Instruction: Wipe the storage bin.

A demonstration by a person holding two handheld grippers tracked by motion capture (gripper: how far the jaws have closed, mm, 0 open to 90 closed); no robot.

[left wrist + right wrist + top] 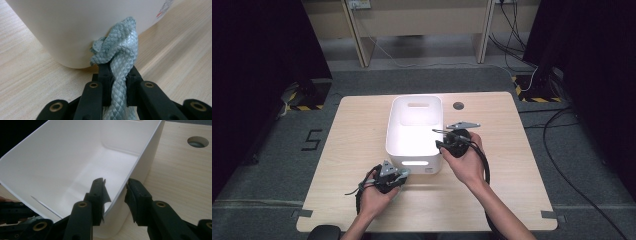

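a: left gripper (117,82) is clamped on a grey cloth (122,52) pressed against the white bin (414,130) at its near wall, on the table (352,140).

b: right gripper (115,195) straddles the bin's rim, jaws apart, not visibly pinching. push hard with the cloth and the unheld bin may slide.

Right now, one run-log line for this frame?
left hand-held gripper: shut on cloth, cloth against bin outer wall | right hand-held gripper: jaws straddle bin right wall, not pressing | table: bin upright
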